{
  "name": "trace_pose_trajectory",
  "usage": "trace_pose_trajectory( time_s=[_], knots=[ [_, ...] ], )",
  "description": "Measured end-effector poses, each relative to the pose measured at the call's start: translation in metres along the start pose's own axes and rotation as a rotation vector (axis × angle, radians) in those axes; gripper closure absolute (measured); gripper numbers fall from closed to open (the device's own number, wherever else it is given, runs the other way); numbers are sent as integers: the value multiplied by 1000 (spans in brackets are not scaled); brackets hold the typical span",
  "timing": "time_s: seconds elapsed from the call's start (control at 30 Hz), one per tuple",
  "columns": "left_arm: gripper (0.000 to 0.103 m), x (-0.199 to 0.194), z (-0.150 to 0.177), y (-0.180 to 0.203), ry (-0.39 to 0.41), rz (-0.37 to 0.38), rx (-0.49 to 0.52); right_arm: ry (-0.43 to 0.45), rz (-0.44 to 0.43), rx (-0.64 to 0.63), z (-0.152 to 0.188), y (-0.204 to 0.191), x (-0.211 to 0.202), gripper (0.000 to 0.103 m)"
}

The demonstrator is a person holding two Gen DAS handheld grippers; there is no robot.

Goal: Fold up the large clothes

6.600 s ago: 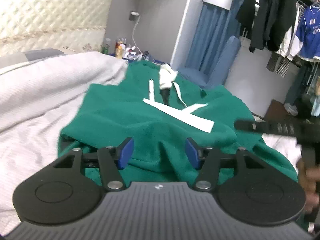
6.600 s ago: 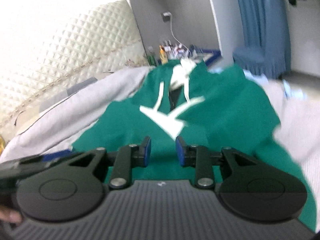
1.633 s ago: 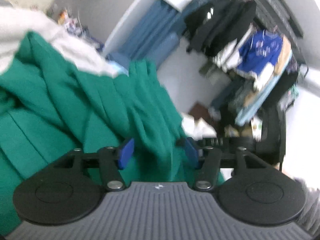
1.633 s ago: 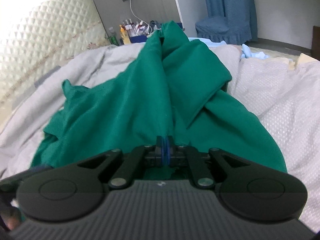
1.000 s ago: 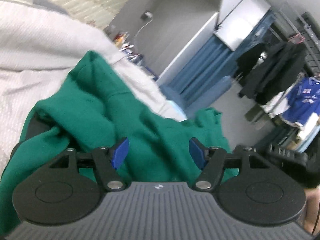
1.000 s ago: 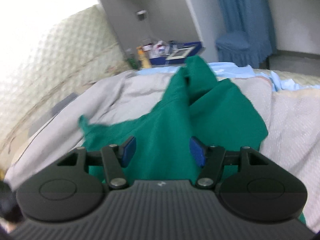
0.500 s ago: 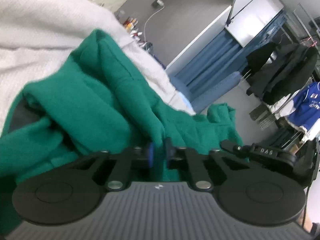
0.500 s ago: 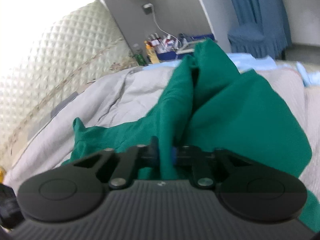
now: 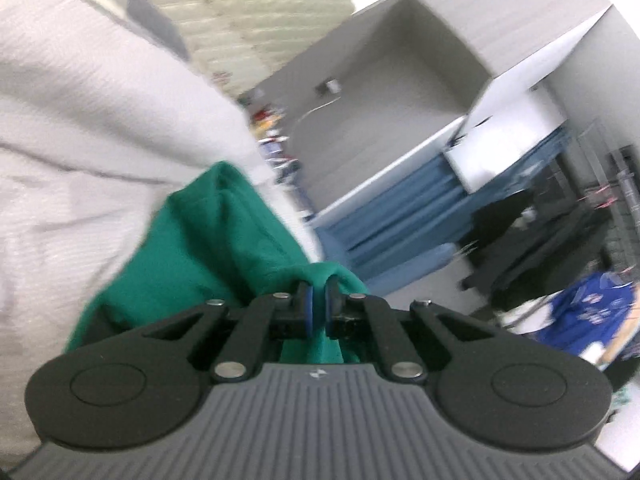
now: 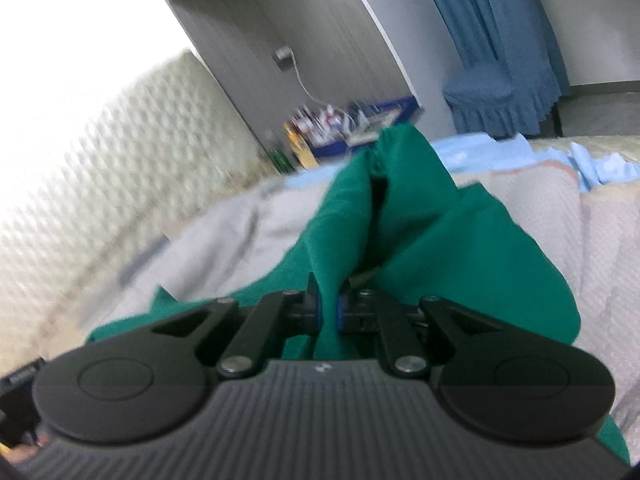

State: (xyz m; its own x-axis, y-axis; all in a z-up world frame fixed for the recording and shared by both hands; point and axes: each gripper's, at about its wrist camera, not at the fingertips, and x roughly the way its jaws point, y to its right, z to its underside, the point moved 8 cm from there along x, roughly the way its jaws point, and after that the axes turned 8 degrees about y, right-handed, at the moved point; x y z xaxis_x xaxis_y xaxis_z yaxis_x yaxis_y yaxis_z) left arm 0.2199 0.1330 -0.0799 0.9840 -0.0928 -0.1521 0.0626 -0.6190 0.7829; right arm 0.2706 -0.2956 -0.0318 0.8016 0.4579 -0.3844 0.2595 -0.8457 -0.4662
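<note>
Green garment (image 10: 460, 240) is pinched in both our grippers: left gripper (image 9: 318, 310) and right gripper (image 10: 329, 306) each clamp a fold at frame centre. Cloth runs straight away from the jaws over the grey bedding (image 10: 240, 232) toward the upper middle.

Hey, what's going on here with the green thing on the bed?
A person with a handheld gripper in each hand is working on a large green garment lying on a bed covered by a pale grey blanket. The left gripper and the right gripper each have their jaws shut on a bunched fold of the fabric. The garment is crumpled and heaped, not yet folded flat. Both views are blurred.
</note>
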Motion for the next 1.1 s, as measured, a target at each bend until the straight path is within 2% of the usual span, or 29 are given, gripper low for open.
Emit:
trace_pose_trajectory(
  time_s=[0.1,0.2,0.3,0.4,0.5,0.53,0.57,0.6,0.63,0.67,0.73,0.87,1.1],
  knots=[
    [97,10,17,-19,-42,-118,97,-64,67,-11,25,22,20,93],
    [97,23,37,-32,-98,-213,197,-79,84,-6,40,36,30,94],
    [97,23,41,-26,-106,-232,272,-76,81,0,36,33,27,92],
    [96,22,39,-18,-105,-220,314,-62,90,-58,31,25,19,88],
    [95,16,41,-12,-124,-229,326,-43,95,-96,27,20,1,75],
    [91,13,40,-7,-123,-221,339,-31,80,-93,24,18,-4,71],
    [83,12,39,-3,-115,-215,353,-18,77,-96,20,14,-11,57],
    [77,6,39,5,-105,-202,371,-3,74,-108,18,8,-17,51],
    [66,2,39,12,-99,-187,388,19,58,-129,15,-1,-25,48],
    [63,-2,41,18,-96,-178,403,32,39,-149,13,-9,-33,48],
    [63,-11,45,33,-89,-165,459,41,-1,-186,14,-28,-46,48],
    [62,-28,54,63,-72,-127,563,8,-79,-249,32,-58,-66,49],
    [61,-52,81,90,-130,-46,618,-82,-104,-284,59,-83,-65,49]
  ],
)
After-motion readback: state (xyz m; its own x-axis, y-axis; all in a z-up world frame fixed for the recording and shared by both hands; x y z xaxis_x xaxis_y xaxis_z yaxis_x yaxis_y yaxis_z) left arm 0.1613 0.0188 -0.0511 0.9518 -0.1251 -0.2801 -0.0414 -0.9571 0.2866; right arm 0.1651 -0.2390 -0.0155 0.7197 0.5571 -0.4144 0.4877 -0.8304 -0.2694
